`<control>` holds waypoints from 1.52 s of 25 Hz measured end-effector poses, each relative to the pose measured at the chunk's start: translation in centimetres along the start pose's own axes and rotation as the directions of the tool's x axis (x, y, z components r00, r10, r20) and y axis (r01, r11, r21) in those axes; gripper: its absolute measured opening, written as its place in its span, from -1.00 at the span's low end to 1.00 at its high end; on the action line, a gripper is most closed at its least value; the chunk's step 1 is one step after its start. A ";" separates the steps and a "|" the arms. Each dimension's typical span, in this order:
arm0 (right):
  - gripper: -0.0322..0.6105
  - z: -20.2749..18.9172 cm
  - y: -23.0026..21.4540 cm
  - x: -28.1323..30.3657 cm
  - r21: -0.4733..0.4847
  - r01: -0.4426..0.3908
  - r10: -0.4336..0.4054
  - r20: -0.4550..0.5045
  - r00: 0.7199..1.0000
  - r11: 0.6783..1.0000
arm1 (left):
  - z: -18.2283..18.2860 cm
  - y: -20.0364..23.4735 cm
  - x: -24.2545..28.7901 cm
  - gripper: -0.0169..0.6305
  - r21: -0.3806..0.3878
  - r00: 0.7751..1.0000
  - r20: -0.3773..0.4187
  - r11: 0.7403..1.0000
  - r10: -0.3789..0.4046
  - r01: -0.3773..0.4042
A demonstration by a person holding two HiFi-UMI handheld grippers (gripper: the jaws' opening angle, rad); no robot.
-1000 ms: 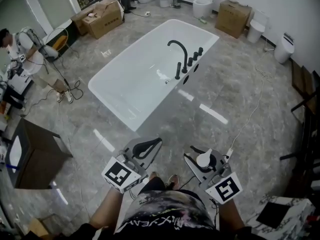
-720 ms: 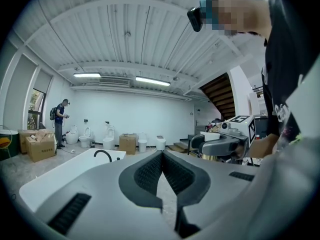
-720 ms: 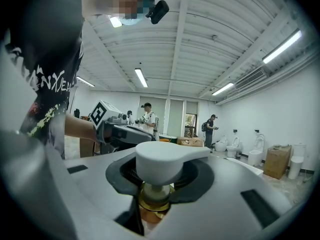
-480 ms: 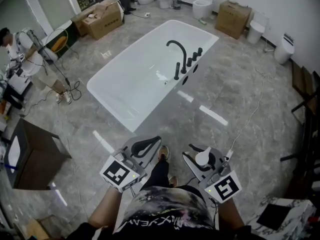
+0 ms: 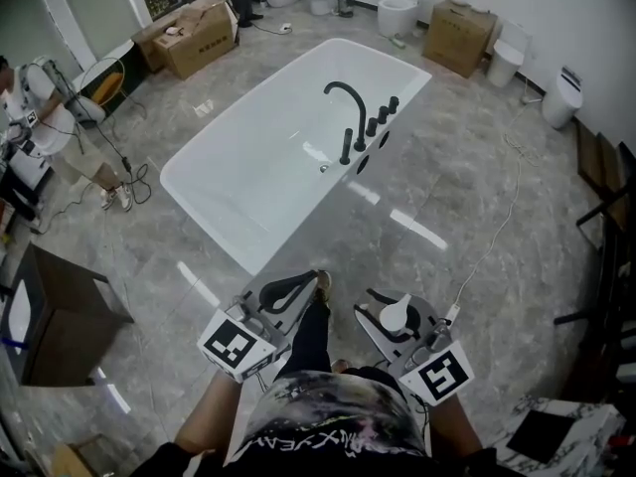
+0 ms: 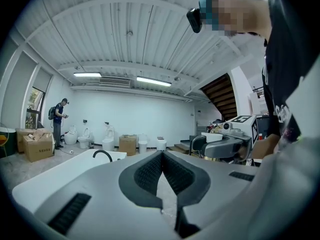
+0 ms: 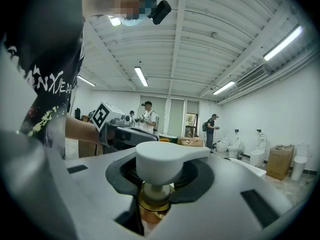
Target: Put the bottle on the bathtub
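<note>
The bottle shows its white pump head and gold collar between the jaws of my right gripper, which is shut on it. From the head view that gripper hangs low right of centre, the bottle's pump head sticking up from it. My left gripper hangs beside it, shut with nothing in it; its pads meet at the tips. The white bathtub with a black faucet stands on the floor ahead, well apart from both grippers.
Cardboard boxes and toilets line the far wall. Two people work at the left near floor cables. A dark cabinet stands at the near left, and a white cable crosses the floor on the right.
Both grippers have moved forward toward the bathtub and sunk a little. The person has stepped ahead, and a shoe now shows between the grippers. The bottle stays gripped.
</note>
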State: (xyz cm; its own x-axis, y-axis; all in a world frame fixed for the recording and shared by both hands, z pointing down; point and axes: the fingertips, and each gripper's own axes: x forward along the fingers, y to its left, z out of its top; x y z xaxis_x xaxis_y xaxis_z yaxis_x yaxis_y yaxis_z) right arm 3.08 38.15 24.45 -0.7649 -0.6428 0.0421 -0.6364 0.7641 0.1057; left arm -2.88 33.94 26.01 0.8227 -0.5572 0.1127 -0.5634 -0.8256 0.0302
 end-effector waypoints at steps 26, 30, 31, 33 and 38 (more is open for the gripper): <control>-0.56 -2.3 -19.6 19.2 0.021 -0.001 0.002 -0.063 0.998 1.000 | 1.2 22.6 15.1 -0.91 -0.045 0.999 -0.004 0.998 -0.034 0.034; -0.56 -2.3 -22.4 22.4 0.027 -0.006 0.008 -0.079 0.997 1.000 | 1.7 26.2 17.0 -0.91 -0.059 0.999 -0.007 0.997 -0.040 0.039; -0.56 -2.3 -23.1 23.1 0.029 -0.005 0.008 -0.082 0.997 1.000 | 1.8 27.0 17.6 -0.91 -0.062 0.999 -0.009 0.997 -0.041 0.041; -0.56 -2.5 -24.6 24.3 0.034 -0.003 0.006 -0.086 0.996 0.999 | 1.7 28.4 18.8 -0.91 -0.064 0.999 -0.012 0.997 -0.045 0.044; -0.56 -3.2 -28.1 27.8 0.034 -0.002 0.005 -0.097 0.995 0.999 | 1.5 32.4 21.3 -0.91 -0.085 0.998 -0.019 0.995 -0.054 0.052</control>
State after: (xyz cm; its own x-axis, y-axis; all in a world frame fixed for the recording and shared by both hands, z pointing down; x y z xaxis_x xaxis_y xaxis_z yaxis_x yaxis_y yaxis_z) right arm 0.03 -1.41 25.85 -0.7548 -0.6411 0.1388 -0.6380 0.7667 0.0715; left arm -3.44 -4.81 27.90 0.8503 -0.5101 0.1294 -0.5241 -0.8431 0.1204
